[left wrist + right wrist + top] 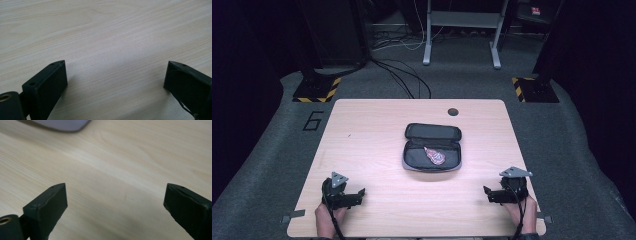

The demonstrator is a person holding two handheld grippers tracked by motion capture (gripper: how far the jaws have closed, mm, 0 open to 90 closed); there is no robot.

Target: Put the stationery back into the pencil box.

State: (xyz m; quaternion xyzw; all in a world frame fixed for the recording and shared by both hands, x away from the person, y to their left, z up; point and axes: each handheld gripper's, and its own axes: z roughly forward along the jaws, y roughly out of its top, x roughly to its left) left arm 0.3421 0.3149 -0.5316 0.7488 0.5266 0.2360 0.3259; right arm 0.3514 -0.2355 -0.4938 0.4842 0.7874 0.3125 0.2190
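An open black zip case (432,147) lies at the middle of the wooden table (367,135), lid folded back, with a small patterned item (435,156) inside. My left gripper (360,193) rests at the near left of the table, held by a hand. In the left gripper view the left gripper (115,75) is open over bare wood. My right gripper (487,193) rests at the near right. In the right gripper view the right gripper (115,197) is open and holds nothing. A blurred grey edge of the case (62,124) shows at the top of that view.
A dark round hole (453,111) sits near the table's far edge. Beyond the table are floor cables (402,75), a grey frame's legs (462,35) and two yellow-black striped bases (317,90). Dark carpet surrounds the table.
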